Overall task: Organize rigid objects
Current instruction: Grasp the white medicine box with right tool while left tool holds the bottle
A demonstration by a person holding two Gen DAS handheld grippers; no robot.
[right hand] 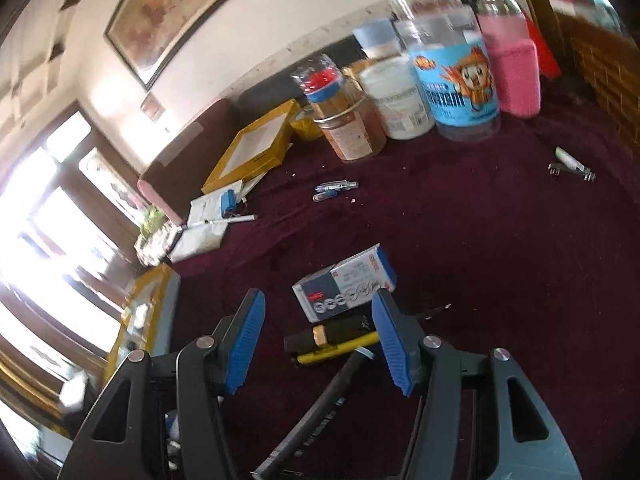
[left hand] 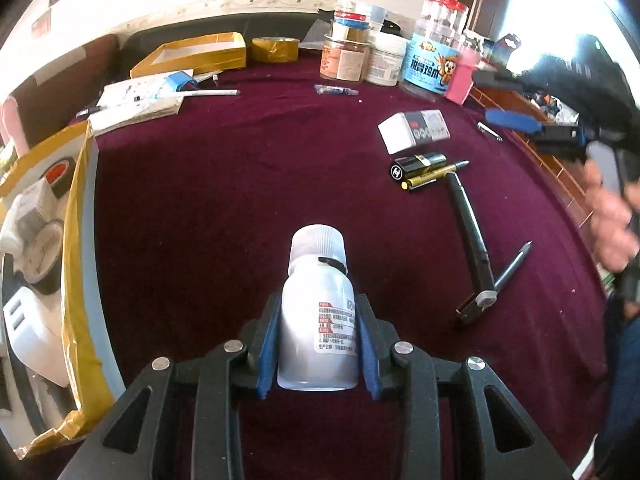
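Two grippers are ours: the left gripper (left hand: 318, 344) is clamped on the white bottle (left hand: 318, 312), held above the cloth (left hand: 240, 200), while the right gripper (right hand: 320, 344) hangs apart over the small box (right hand: 344, 286) ahead. Smooth plastic may slip if our squeeze slackens.

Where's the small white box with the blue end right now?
The white box lies on the maroon cloth just ahead of the open right gripper, next to the black lipstick tube. In the left wrist view it's at upper right.
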